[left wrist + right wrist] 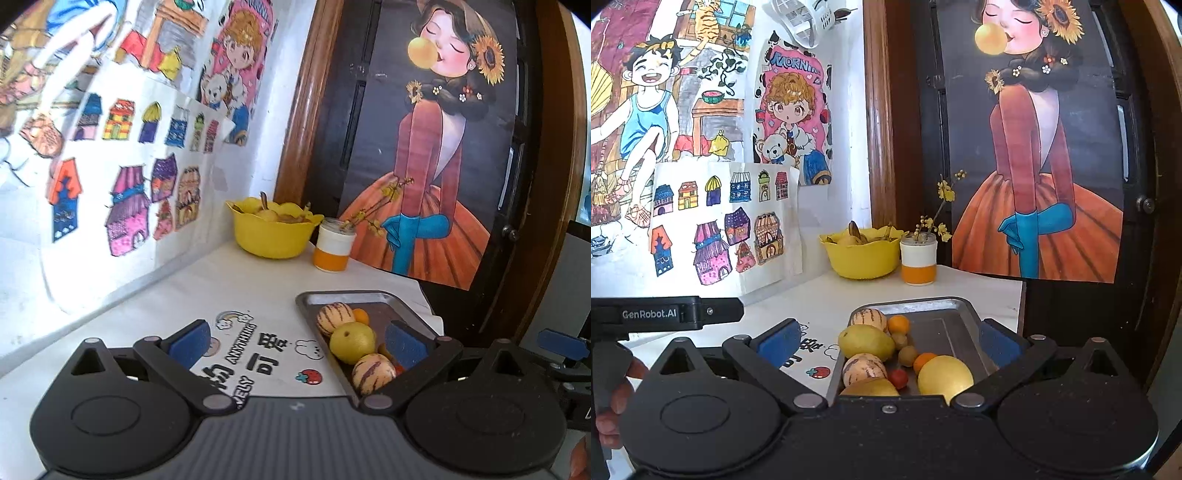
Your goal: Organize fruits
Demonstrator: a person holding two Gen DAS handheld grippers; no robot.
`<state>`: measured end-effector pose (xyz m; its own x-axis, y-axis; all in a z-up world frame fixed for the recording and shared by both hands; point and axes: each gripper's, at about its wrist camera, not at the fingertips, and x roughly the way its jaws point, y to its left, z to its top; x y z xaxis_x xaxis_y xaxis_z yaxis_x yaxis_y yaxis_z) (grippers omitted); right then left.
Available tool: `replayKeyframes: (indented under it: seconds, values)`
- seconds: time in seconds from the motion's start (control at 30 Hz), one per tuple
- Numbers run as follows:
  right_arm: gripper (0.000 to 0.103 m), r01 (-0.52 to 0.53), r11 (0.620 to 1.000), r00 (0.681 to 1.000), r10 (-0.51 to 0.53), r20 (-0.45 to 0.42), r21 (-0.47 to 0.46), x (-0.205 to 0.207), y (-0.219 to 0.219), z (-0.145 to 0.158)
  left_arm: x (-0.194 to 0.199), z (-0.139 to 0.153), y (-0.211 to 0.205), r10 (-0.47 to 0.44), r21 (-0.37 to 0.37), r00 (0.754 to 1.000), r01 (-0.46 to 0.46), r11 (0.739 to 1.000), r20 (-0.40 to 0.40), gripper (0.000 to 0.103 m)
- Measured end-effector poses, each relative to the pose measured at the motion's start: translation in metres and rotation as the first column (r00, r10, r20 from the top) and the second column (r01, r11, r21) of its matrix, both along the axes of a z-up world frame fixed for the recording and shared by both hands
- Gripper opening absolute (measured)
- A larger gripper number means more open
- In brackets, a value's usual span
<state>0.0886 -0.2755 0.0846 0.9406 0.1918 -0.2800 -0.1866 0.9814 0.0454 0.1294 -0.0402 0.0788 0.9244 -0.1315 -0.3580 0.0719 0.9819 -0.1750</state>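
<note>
— Where is the fruit?
— Lemons, striped melons and small oranges lie in a grey metal tray (955, 308) on the white worktop (229, 280), ready for sorting.
— And the tools?
— The left tool (295, 343) and right tool (886, 341) both gape wide, empty; the right frames the tray.

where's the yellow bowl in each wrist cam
Left wrist: the yellow bowl sits just left of centre, at the back of the table against the wall corner, beyond the metal tray.
Right wrist: the yellow bowl is at centre, again at the back, straight beyond the tray.
Shared landmark: the white and orange jar stands immediately to its right in both.
</note>
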Motion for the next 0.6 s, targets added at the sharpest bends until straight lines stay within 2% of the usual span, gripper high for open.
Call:
replayKeyframes:
  seconds: [0.3,0.6]
  values:
    - [0.102,0.047,0.999,0.998,-0.048,0.029,0.024,-0.023,0.007,-0.011,-0.031,-0.013,0.015,0.04,0.02,0.999,-0.041,0.999,0.021,0.103]
    - [0.102,0.067,0.997,0.998,-0.067,0.0,0.045,-0.039,0.018,-0.039,-0.053,-0.034,0.029,0.06,0.015,0.998,-0.06,0.998,0.003,0.103]
